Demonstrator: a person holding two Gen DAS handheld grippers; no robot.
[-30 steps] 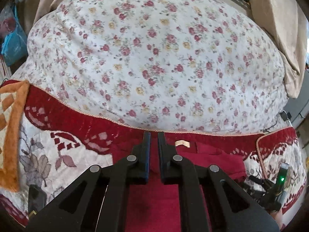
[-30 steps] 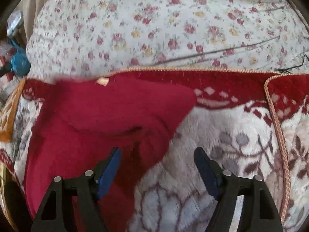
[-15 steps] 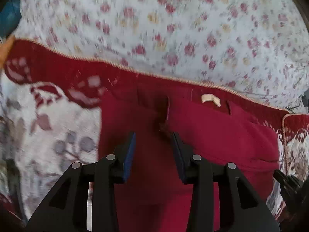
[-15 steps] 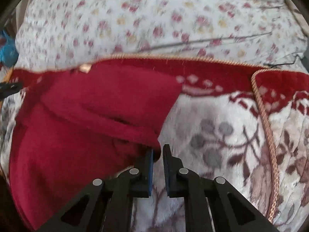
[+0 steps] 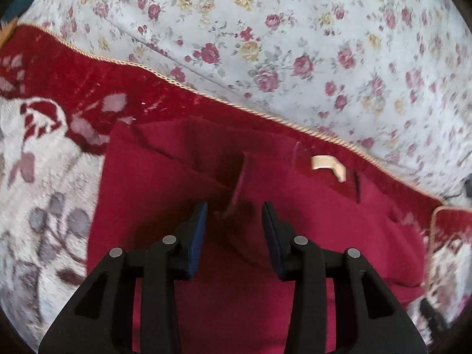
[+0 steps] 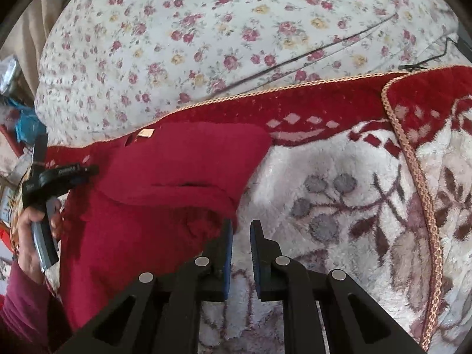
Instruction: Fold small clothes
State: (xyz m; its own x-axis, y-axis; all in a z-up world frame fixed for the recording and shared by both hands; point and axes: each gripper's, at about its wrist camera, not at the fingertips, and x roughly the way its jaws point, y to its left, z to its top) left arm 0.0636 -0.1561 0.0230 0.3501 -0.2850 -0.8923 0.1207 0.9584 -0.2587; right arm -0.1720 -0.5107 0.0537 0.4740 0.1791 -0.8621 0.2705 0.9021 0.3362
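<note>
The red garment [image 5: 295, 236] lies on the plush blanket [image 6: 339, 191], with its upper edge close to the blanket's corded red border and a small beige label [image 5: 326, 165] showing near that edge. Part of it is already turned over: in the right wrist view a folded flap covers the upper half, and its lower right corner ends just at the right gripper [image 6: 240, 236].

The step in hand looks like pinching points for the next fold. To do it well, each gripper should take all the layers at its point, not only the top one, and both should lift together so the fold line stays straight and the flap does not slide open.

The left gripper [image 5: 233, 227] points steeply down onto the middle of the garment, just below a short raised crease. Its jaws stand partly open and the pads do not press on any cloth — they have just been opening, with only the flat fabric under the gap. The right gripper is also tilted steeply down at the garment's right edge. Its jaws are narrow, with a small gap; they have just been closing, and then eased a little. The cloth touches the left pad, but between the pads I see only blanket, so I judge nothing is held.

The person's hand [image 6: 32, 236] holds the left tool's handle at the far side.
</note>
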